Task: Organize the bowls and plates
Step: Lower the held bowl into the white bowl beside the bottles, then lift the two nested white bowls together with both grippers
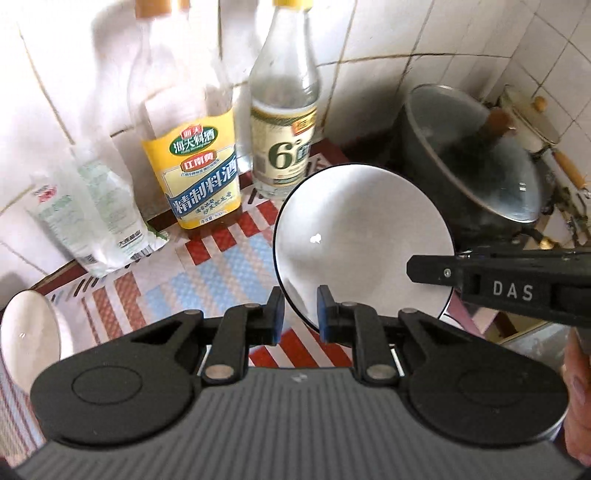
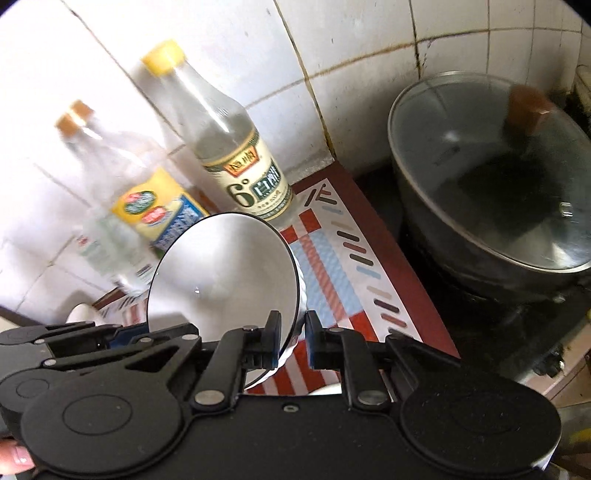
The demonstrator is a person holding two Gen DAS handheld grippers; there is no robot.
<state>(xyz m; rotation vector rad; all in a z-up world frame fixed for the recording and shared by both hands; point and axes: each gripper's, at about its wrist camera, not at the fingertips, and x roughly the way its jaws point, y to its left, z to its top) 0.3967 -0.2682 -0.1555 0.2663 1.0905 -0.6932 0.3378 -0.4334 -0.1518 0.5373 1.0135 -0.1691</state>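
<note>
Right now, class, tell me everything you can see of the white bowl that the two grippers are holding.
The white bowl is glossy, ceramic-looking, with a thin dark rim, ribbed outside, and empty. It is tipped steeply, its inside facing the cameras, lifted above the striped mat. The left hand-held gripper pinches its lower rim; the right hand-held gripper pinches the opposite edge. Behind it stand two bottles; a lidded pot sits to its right.

Home kitchen. White tiled wall (image 2: 369, 33) with stained grout, meeting in a corner. Counter covered by a striped red-and-blue mat (image 1: 221, 258). Condiments against the wall: cooking wine bottle (image 1: 195, 155), vinegar bottle (image 2: 236, 155), plastic packet (image 1: 92, 214). Dark pot (image 2: 491, 206) with glass lid on a stove. White bowl (image 2: 225, 269) over the mat.
</note>
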